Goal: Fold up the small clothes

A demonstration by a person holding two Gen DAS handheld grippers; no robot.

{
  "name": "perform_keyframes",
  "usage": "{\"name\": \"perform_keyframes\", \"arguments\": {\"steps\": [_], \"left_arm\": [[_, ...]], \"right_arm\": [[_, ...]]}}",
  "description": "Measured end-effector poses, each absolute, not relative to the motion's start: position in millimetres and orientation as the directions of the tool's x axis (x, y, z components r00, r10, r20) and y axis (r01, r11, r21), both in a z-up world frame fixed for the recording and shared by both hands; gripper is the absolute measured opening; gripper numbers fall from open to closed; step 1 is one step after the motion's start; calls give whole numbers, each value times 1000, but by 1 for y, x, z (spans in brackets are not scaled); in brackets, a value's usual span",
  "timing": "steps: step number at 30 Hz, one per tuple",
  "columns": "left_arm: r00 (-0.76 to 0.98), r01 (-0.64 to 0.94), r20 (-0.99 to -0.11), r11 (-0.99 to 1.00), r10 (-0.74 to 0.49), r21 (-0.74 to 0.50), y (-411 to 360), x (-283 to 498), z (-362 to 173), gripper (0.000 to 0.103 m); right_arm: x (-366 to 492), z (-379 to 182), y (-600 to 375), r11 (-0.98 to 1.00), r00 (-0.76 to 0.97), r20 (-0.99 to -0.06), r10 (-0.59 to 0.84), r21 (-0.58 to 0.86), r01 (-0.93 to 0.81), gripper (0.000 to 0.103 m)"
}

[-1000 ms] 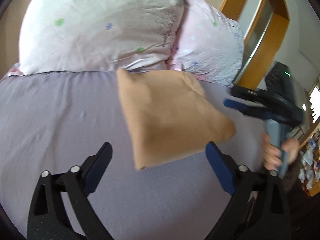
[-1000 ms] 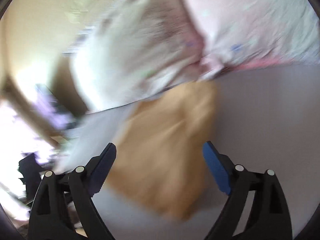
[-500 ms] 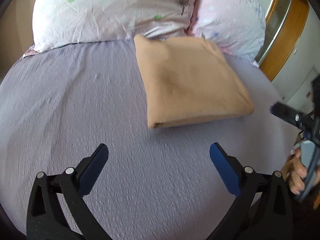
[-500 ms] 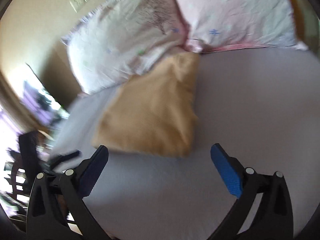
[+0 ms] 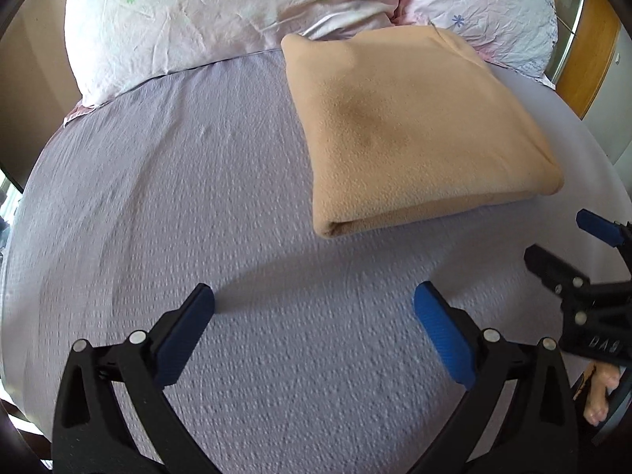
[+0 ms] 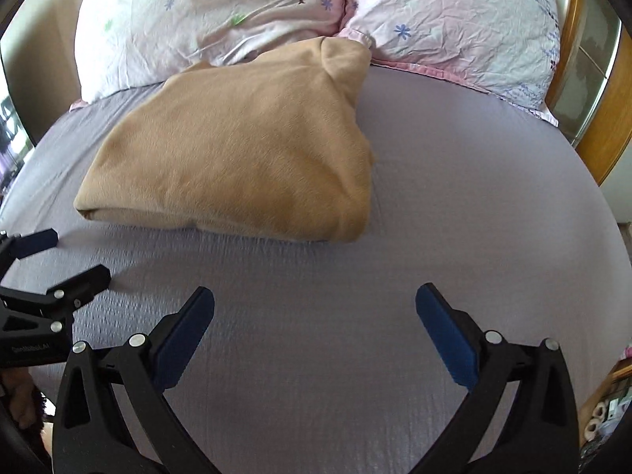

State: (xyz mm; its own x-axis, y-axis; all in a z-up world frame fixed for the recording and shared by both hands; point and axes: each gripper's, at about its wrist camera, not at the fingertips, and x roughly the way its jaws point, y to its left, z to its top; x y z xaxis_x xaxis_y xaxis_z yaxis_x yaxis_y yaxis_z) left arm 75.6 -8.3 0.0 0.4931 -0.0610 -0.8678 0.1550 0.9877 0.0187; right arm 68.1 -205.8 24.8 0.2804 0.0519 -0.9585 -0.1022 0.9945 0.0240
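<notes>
A tan fleece garment [image 5: 407, 126] lies folded into a thick rectangle on the lilac bed sheet [image 5: 177, 197], its far edge against the pillows. It also shows in the right wrist view [image 6: 245, 158]. My left gripper [image 5: 314, 308] is open and empty, hovering over bare sheet short of the garment's near fold. My right gripper [image 6: 315, 308] is open and empty, also over bare sheet short of the garment. Each gripper shows at the edge of the other's view, the right one [image 5: 568, 245] and the left one [image 6: 51, 256].
Two pale floral pillows [image 5: 221, 12] [image 6: 454, 27] lie along the head of the bed. A wooden frame [image 5: 584, 51] stands at the right of the bed. The bed sheet [image 6: 454, 205] spreads around the garment on all near sides.
Both grippers have pulled back and lowered away from the folded garment, which lies where it was. The views have steadied from blur.
</notes>
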Motion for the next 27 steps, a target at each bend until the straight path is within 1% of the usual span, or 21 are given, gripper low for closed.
{"name": "perform_keyframes", "arguments": {"steps": [6, 27], "left_arm": [[487, 150, -872, 989, -60, 16, -9, 77, 0, 101], [486, 147, -872, 989, -60, 15, -9, 76, 1, 101]], "right_arm": [[64, 22, -208, 995, 253, -965, 72, 53, -79, 102], [63, 24, -205, 996, 244, -968, 63, 47, -73, 102]]}}
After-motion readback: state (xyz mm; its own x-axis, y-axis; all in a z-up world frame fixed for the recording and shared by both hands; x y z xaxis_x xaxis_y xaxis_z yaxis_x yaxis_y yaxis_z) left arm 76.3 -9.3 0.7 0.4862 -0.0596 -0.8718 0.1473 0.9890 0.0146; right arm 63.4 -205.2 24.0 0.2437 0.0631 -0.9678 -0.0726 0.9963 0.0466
